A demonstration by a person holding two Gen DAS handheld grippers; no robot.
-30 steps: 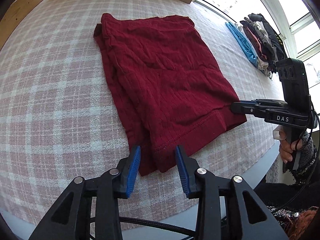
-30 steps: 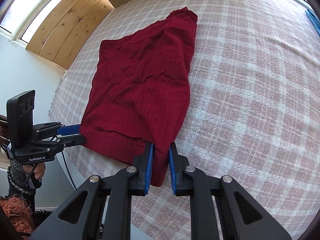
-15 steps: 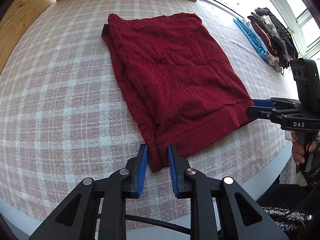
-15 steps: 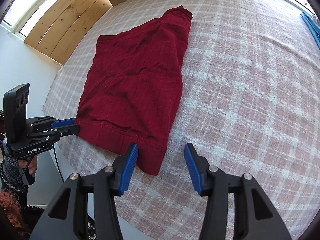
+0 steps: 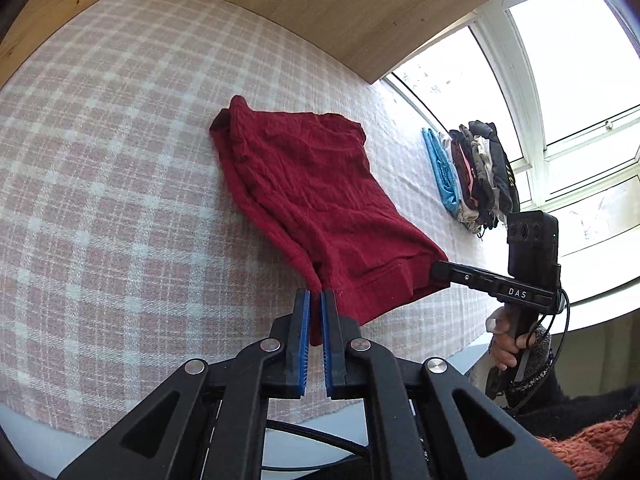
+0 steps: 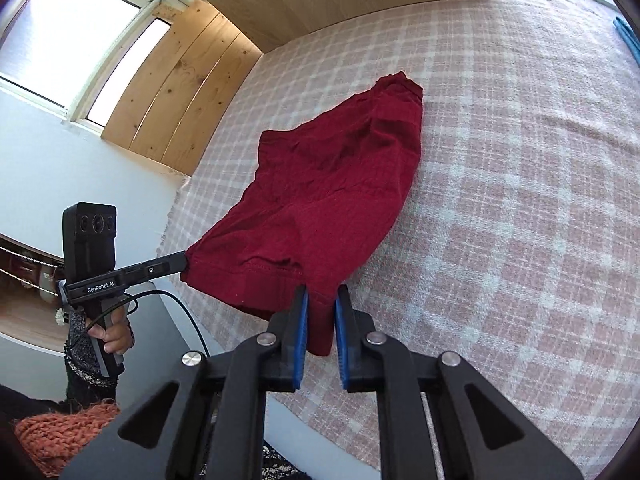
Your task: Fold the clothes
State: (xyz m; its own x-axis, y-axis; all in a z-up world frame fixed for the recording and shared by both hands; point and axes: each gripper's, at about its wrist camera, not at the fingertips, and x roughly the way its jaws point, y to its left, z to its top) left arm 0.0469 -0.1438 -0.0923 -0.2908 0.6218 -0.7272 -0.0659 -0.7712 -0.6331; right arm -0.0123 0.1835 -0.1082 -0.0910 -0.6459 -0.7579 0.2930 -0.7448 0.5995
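Observation:
A dark red knit garment [image 5: 316, 200] lies on the pink plaid table cover, its near hem lifted off the surface. My left gripper [image 5: 315, 300] is shut on the hem's near left corner. My right gripper [image 6: 321, 304] is shut on the hem's near right corner; the red garment [image 6: 332, 196] slopes from both grippers down to its far end, which rests on the cover. Each gripper also shows in the other's view: the right gripper [image 5: 436, 270] at the hem's right corner, the left gripper [image 6: 182, 260] at its left corner.
A pile of folded clothes [image 5: 472, 176] with a blue piece lies at the far right by the window. A wooden panel [image 5: 320, 8] stands behind the table. The plaid cover [image 6: 520, 200] spreads wide to the right. The table's near edge [image 5: 280, 424] is just under the grippers.
The right gripper, open half a second ago, has shut on the hem corner. Both grippers have risen and pulled back, lifting the near hem off the cover.

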